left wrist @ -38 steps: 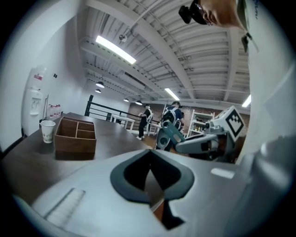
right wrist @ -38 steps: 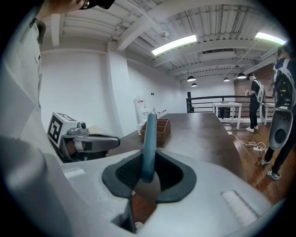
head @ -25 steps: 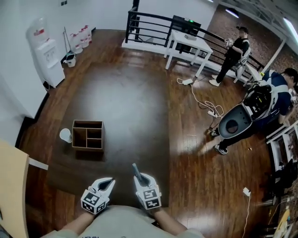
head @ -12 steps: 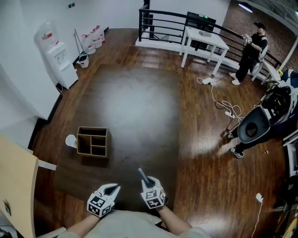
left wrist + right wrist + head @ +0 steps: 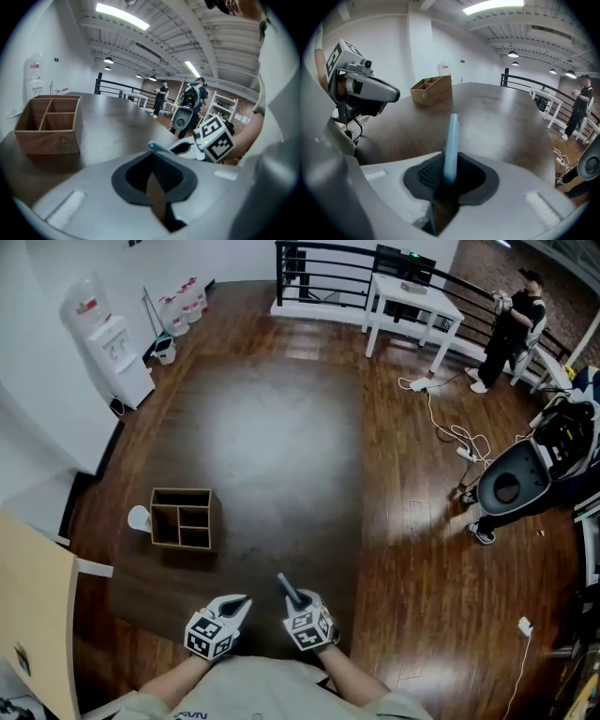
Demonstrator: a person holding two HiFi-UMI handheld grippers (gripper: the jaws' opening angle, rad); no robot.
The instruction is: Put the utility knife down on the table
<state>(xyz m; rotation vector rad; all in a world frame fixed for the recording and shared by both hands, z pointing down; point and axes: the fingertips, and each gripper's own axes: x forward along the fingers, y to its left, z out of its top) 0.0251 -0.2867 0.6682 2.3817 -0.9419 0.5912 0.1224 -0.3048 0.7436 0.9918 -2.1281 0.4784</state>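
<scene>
At the far left a white water dispenser [image 5: 108, 343] stands against the wall, well apart from the dark table [image 5: 272, 446]. On the table's left part a paper cup [image 5: 139, 517] sits just beside a wooden box [image 5: 182, 518] that is open on top and split into compartments; as far as the views show, nothing lies in them.

Nearer the person, at the table's near edge, the left gripper [image 5: 242, 601] points forward and to the right. Its jaws are pressed together with nothing between them, and its marker cube faces the head camera.

Just to its right, close but apart from it, is the right gripper [image 5: 292, 601]. Its jaws are clenched on the utility knife [image 5: 287, 588], a slim pale blue-grey piece that sticks straight out from between the pads, forward over the tabletop. The knife is in the grip and held off the surface, over the near part of the table, well apart from the wooden box.

Further right, beyond the table, is a bare wooden floor with a white cable [image 5: 450, 432] trailing across it. A small white table [image 5: 412, 301] stands by a black railing, a person [image 5: 511, 320] stands near it, and a scooter [image 5: 520, 479] is parked at the right edge
</scene>
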